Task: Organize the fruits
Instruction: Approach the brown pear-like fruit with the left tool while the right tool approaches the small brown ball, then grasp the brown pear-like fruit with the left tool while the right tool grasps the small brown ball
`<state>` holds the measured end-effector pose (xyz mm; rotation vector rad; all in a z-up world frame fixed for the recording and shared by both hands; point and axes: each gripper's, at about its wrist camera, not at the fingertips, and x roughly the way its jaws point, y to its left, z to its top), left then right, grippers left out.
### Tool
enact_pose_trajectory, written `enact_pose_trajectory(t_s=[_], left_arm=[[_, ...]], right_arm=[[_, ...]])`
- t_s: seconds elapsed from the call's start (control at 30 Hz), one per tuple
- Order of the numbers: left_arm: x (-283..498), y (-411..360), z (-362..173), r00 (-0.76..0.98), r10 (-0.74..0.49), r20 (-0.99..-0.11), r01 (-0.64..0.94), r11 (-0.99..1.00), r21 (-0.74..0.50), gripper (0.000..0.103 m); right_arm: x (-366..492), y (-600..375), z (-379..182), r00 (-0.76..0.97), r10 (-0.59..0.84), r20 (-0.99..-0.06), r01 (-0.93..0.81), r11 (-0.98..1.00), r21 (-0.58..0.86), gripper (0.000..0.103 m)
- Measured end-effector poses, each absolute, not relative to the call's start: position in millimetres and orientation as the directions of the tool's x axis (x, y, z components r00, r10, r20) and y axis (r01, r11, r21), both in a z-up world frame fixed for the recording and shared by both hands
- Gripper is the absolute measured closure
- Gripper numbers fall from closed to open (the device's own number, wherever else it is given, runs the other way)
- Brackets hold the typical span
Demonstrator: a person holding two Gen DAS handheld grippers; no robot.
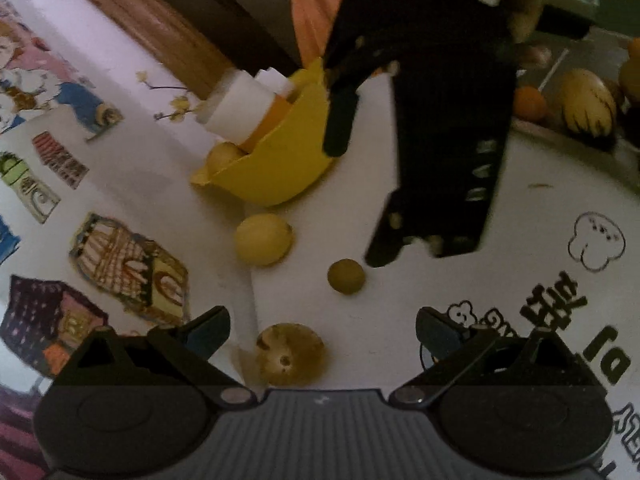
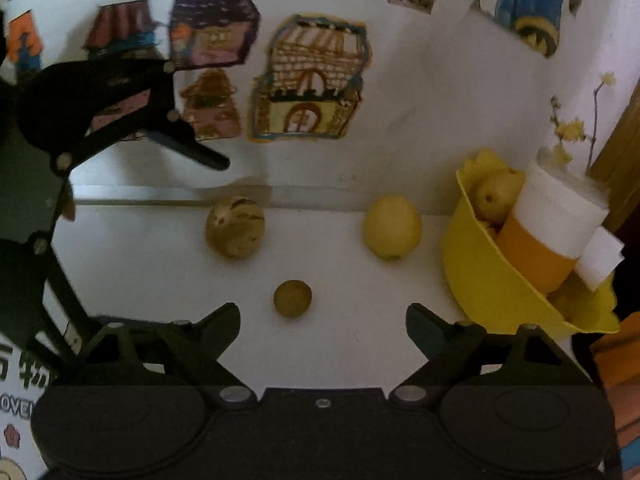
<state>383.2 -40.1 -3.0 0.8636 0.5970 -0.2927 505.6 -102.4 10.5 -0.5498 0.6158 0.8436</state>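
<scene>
Your left gripper [image 1: 322,330] hangs spread wide with nothing between its fingers, directly over the striped melon-like fruit [image 1: 289,354]. Your right gripper [image 2: 323,322] is likewise released and empty, with the small round brownish fruit [image 2: 292,298] just ahead of it. The lemon [image 2: 392,233] sits on the white table [image 2: 360,344] beside the yellow bowl [image 2: 480,280], which holds more fruit and an orange-and-white cup [image 2: 548,232].

The yellow bowl [image 2: 480,280] looks like smooth, matt plastic. The lemon [image 2: 392,227] has a dull, finely pitted skin. The desk [image 2: 352,340] is smooth and white. Both grippers are matt black plastic.
</scene>
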Motion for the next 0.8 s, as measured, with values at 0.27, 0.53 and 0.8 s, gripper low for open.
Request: enact_pose_trajectory(t_s=[0.27, 0.53, 0.8], left_arm=[[394.6, -27.5, -4.7, 0.792, 0.029, -0.609, 0.467, 0.614, 0.636, 0.011], [402.1, -22.7, -9.6, 0.770, 0.053, -0.636, 0.479, 0.610, 0.631, 0.025], [415.9, -9.4, -12.5, 0.762, 0.084, -0.642, 0.451, 0.643, 0.619, 0.037]], right_arm=[[519.5, -85.0, -2.9, 0.472, 0.503, -0.724, -0.817, 0.558, -0.145, 0.039], [526.4, -70.2, -19.6, 0.439, 0.476, -0.762, -0.820, 0.560, -0.123, 0.060], [531.0, -67.2, -27.1, 0.428, 0.499, -0.754, -0.816, 0.572, -0.084, 0.070]])
